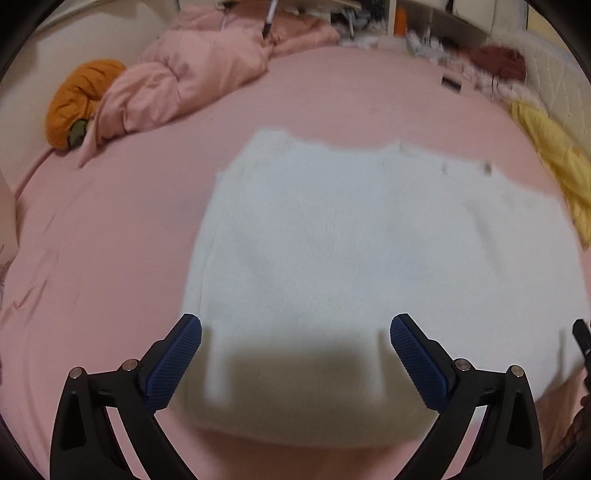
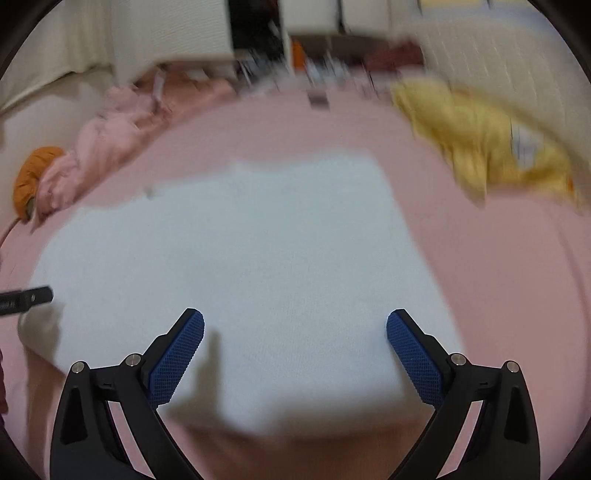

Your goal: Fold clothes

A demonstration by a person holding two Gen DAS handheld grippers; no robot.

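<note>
A white folded garment (image 1: 351, 240) lies flat on the pink bed sheet (image 1: 110, 258). My left gripper (image 1: 295, 332) is open and empty, hovering above the garment's near left part; its shadow falls on the near edge. In the right wrist view the same white garment (image 2: 240, 258) fills the middle, and my right gripper (image 2: 295, 328) is open and empty above its near right part. The tip of the left gripper shows at the left edge (image 2: 29, 297). Both views are blurred by motion.
A pink quilt (image 1: 177, 81) and an orange cushion (image 1: 79, 99) are bunched at the far left. A yellow garment (image 2: 487, 147) lies at the far right of the bed. Cluttered shelves (image 1: 388, 18) and a dark red cloth (image 1: 498, 62) stand beyond the bed.
</note>
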